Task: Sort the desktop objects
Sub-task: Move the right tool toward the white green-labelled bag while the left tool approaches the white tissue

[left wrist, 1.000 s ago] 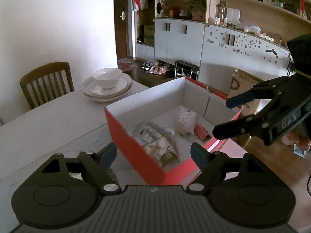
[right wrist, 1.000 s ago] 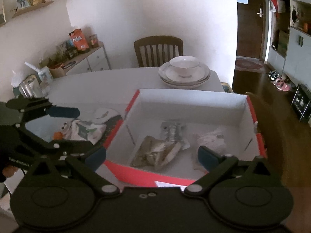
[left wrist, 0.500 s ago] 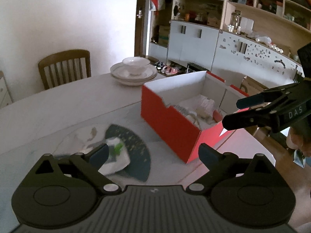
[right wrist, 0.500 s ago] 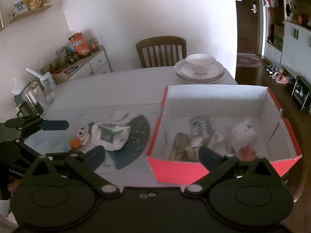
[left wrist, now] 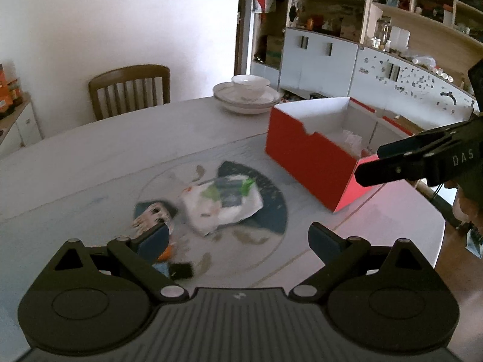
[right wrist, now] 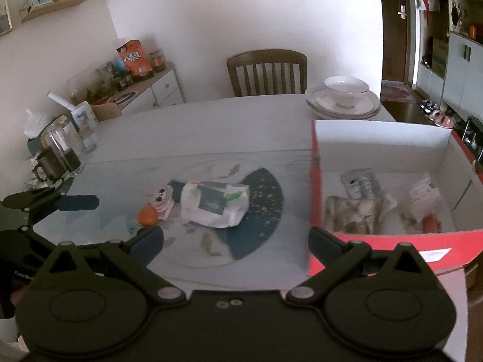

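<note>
Several small things lie loose on the tabletop point(right wrist: 229, 120), on a round dark-and-pale mat point(right wrist: 262, 205). In the right wrist view, a white soft packet point(right wrist: 215, 205) with a dark label and green marks sits at the middle of the mat. At its 9 o'clock, just beside it, lies a small patterned wrapper point(right wrist: 161, 200), and at 8 o'clock from the packet an orange ball point(right wrist: 148, 215) touches this wrapper. In the left wrist view a small black block point(left wrist: 180, 270) lies near the left pad of the left tongs point(left wrist: 238, 238).

At 3 o'clock from the packet stands a red box point(right wrist: 314, 181) with white inner walls, open on top. Inside it are a crumpled brownish wrapper point(right wrist: 351, 215), a silver-grey packet point(right wrist: 360, 182) and a pale crinkled bag point(right wrist: 425, 194); a small red thing at the near corner is too blurred to name.

The left tongs stand wide apart with nothing between the pads, above the near edge of the mat. The right tongs point(right wrist: 235, 239) are also wide apart and hold nothing; they hang over the tabletop between mat and box.

At 12 o'clock from the box, a bowl on stacked plates point(right wrist: 344, 96) rests near the far edge, with a wooden chair point(right wrist: 267, 72) behind the tabletop. At 9 o'clock stands a glass jug point(right wrist: 60, 150).
</note>
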Demonstrator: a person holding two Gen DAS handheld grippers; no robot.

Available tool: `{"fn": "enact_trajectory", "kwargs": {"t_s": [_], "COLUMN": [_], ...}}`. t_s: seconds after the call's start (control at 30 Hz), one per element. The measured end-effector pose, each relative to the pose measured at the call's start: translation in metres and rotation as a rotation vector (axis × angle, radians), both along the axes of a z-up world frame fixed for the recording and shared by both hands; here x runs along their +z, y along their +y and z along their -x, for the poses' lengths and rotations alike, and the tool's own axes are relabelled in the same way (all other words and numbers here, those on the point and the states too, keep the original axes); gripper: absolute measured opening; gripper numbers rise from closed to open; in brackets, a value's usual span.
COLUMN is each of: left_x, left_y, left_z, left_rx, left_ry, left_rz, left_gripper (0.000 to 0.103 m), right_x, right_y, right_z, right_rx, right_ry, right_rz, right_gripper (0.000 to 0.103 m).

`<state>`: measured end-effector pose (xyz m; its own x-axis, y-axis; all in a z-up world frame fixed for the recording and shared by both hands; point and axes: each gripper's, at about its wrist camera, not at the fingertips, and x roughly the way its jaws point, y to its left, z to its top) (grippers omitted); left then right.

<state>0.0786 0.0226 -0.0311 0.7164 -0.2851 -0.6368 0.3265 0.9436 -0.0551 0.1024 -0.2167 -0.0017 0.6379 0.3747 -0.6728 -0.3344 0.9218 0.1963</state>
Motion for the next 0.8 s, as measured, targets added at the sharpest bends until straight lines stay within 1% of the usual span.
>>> {"fn": "enact_trajectory", "kwargs": {"t_s": [0.27, 0.43, 0.6, 0.8], "left_x": [-0.014, -0.025, -0.037, -0.05], "left_y": [0.034, 0.05, 0.063, 0.078], "left_z": [0.015, 0.02, 0.022, 0.022], "left_rx": [0.003, -0.001, -0.012, -0.015], "left_ry": [0.016, 0.022, 0.036, 0.055], "left_rz": [-0.016, -0.038, -0.054, -0.073], "left_gripper": [0.099, 0.099, 0.099, 0.099], "right_x": [-0.013, -0.021, -0.028, -0.037], "right_y": [0.035, 0.056, 0.068, 0.082], "right_z": [0.007, 0.008, -0.001, -0.016], "right_rx": [-0.01, -0.036, -0.064, -0.062], "right_ry": [0.017, 0.013, 0.008, 0.006], "right_rz": [-0.004, 0.013, 0.033, 0.07], "right_gripper": [0.102, 0.102, 0.102, 0.102]}}
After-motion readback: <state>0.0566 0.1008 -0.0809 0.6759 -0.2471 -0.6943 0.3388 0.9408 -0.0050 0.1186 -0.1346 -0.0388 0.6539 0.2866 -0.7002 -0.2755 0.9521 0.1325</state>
